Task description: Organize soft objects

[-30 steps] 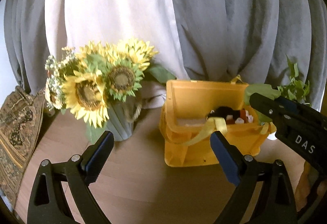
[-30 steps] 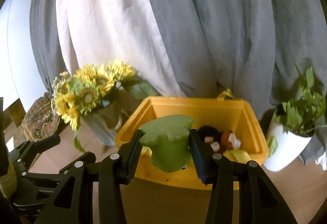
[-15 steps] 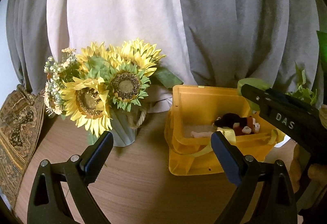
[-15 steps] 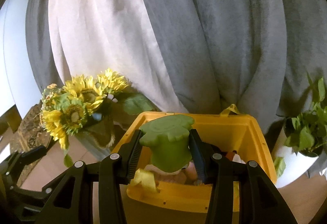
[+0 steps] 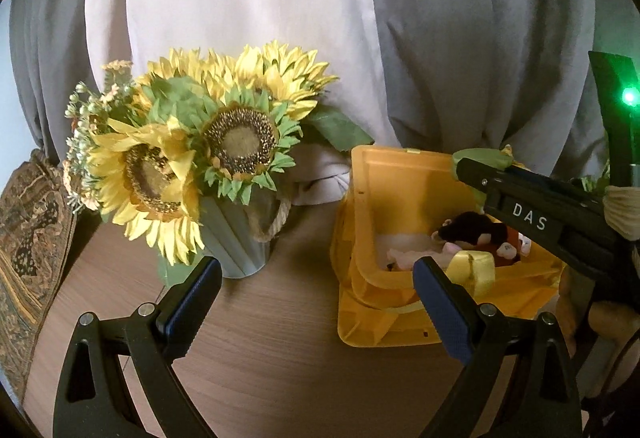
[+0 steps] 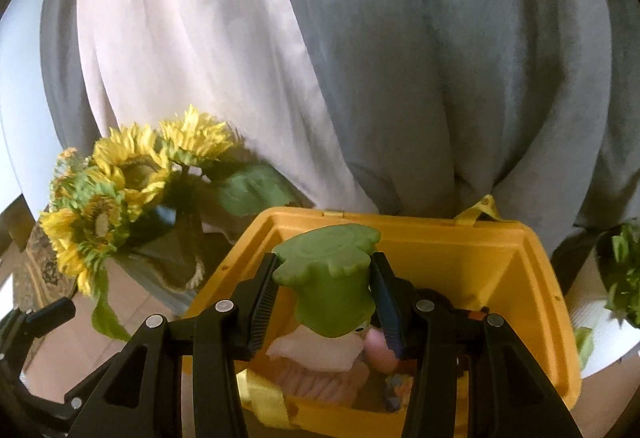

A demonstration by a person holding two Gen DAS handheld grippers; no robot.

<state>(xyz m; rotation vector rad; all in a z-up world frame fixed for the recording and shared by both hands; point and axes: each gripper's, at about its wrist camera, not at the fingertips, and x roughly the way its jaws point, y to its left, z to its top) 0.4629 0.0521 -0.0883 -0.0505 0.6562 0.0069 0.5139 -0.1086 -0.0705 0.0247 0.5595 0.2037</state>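
Holding the green soft toy (image 6: pixel 328 286) clamped above the open yellow bin (image 6: pixel 532 278), which already contains several plush items (image 5: pixel 476 234), the right gripper (image 6: pixel 325 298) has yet to release it, while the left gripper (image 5: pixel 316 302) fingers stand wide and empty over the worktop (image 5: pixel 280 358).

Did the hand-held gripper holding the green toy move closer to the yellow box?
Yes. The right hand-held gripper carried the green toy forward over the yellow box; its near rim, once visible below the toy, now sits beneath the fingers.

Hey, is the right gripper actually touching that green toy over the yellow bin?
Touching. In the right wrist view the right gripper has both pads pressed against the sides of the green toy, no gap either side, above the yellow bin.
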